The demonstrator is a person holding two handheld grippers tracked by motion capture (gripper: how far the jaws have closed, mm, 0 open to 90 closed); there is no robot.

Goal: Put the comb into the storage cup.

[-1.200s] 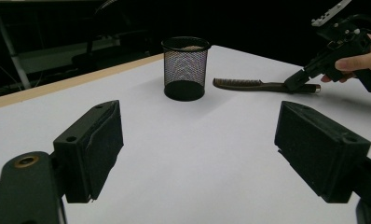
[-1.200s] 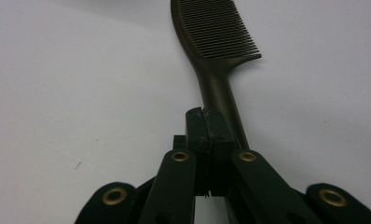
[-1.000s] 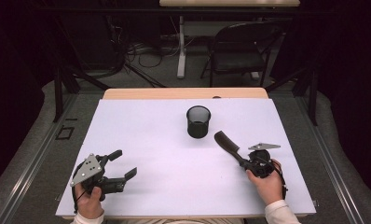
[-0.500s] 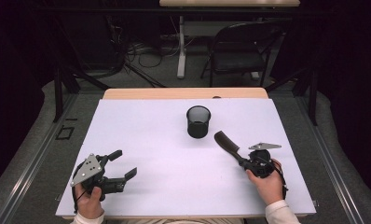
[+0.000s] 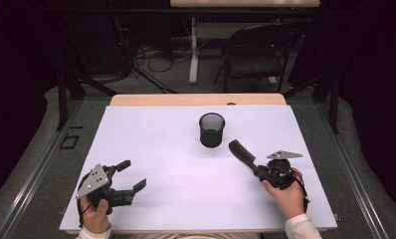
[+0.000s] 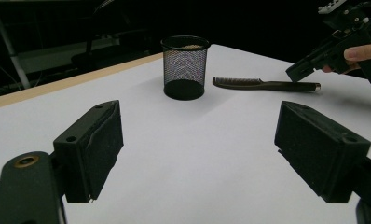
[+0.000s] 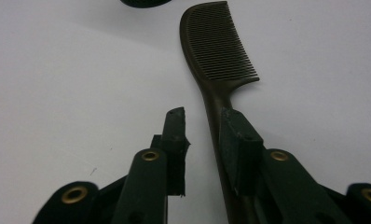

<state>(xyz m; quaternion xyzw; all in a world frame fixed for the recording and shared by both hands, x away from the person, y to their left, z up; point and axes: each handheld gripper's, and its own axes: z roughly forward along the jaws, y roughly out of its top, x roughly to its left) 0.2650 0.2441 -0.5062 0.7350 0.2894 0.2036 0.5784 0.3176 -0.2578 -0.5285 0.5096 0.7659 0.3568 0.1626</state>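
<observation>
The comb [image 5: 242,151] lies flat on the tabletop [image 5: 151,144], in the right half, with its toothed head pointing toward the mesh cup [image 5: 212,129] that stands near the middle, closer to the far edge. The right claw [image 7: 203,122] is at the comb's handle, and its jaws have just been opening. In the right gripper view the handle runs between them: it lies against the right jaw, while a clear gap stands beside the left jaw, so the grip looks released. The left claw [image 6: 200,140] rests near the front left corner with its jaws wide apart and nothing between them.

The step in hand seems to be letting go of the comb on the tabletop. To do it well, I would open the jaws fully before moving the hand, so that neither pad drags the handle. Then the hand should go straight back along the handle's line, not sideways, because a side push could turn the comb against the cup.
</observation>
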